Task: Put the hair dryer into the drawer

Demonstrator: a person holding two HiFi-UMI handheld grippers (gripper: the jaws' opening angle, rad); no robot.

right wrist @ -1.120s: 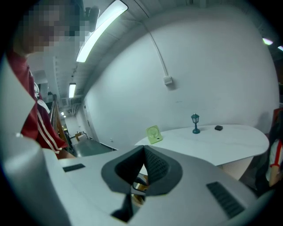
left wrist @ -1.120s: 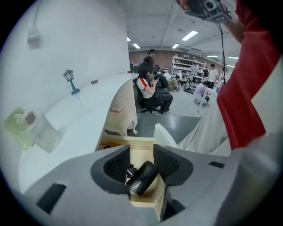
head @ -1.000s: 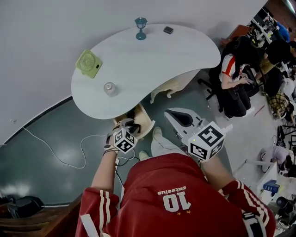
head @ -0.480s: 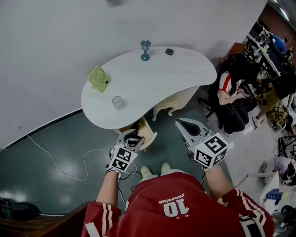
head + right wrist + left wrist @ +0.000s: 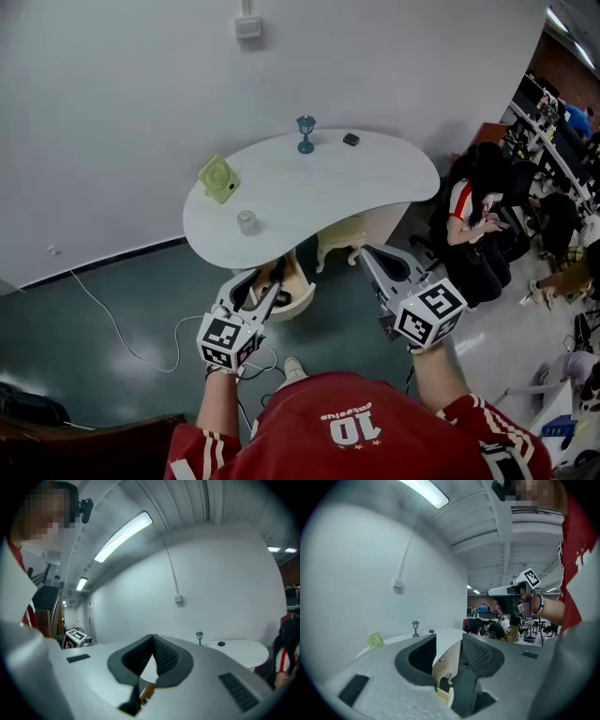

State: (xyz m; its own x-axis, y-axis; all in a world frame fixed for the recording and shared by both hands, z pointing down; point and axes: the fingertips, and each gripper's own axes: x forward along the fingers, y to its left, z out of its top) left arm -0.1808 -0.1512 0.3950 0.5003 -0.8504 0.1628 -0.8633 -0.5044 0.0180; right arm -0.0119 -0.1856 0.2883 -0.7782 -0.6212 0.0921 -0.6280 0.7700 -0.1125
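Note:
A light wooden drawer (image 5: 298, 281) stands pulled out under the white table (image 5: 309, 192). A dark shape lies in it, seemingly the hair dryer (image 5: 269, 280), partly hidden behind my left gripper's fingers. My left gripper (image 5: 255, 286) is held above the drawer's near side and points level at the table. Its jaws are closing with a gap still between them and nothing in it; the drawer's edge (image 5: 443, 688) shows through that gap. My right gripper (image 5: 372, 255) hangs to the drawer's right, shut and empty, its tips meeting (image 5: 153, 639).
On the table stand a green mini fan (image 5: 217, 178), a glass jar (image 5: 247, 222), a teal lantern figure (image 5: 306, 133) and a small black object (image 5: 351, 139). A white cable (image 5: 122, 328) runs over the floor at left. People sit at desks on the right (image 5: 478, 225).
Both grippers have risen, the left one much more, up from the drawer's mouth. The head view has tilted up, showing more wall.

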